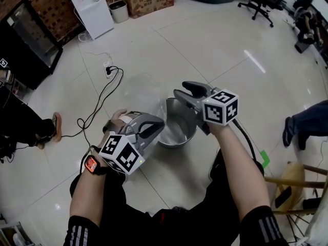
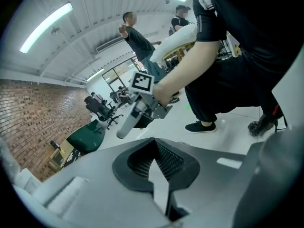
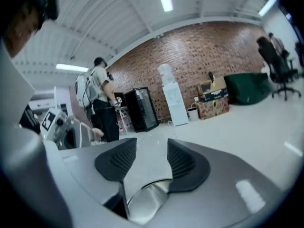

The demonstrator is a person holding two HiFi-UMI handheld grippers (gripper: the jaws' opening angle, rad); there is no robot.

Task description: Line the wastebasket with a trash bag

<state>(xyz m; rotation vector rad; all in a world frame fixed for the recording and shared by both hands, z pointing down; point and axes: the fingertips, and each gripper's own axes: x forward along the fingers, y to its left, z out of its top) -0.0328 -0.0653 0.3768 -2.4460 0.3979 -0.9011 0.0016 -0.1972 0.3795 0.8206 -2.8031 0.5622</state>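
wastebasket (image 1: pixel 178 129) on the floor (image 1: pixel 230 50) between left gripper (image 1: pixel 155 127) and right gripper (image 1: pixel 182 90), trash bag (image 1: pixel 138 86) just behind it

No words or numbers are legible. Black-and-white square markers cover the cubes on the left tongs (image 1: pixel 156 128) and right tongs (image 1: pixel 183 89). The far cardboard box (image 1: pixel 148 1) bears print too small to read.

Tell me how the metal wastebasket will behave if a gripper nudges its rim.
The wastebasket looks thin-walled and empty, so it is probably light and stiff. It stands on glossy floor tiles, so it will likely slide rather than hold its place. Its shiny wall may be slippery to grip.
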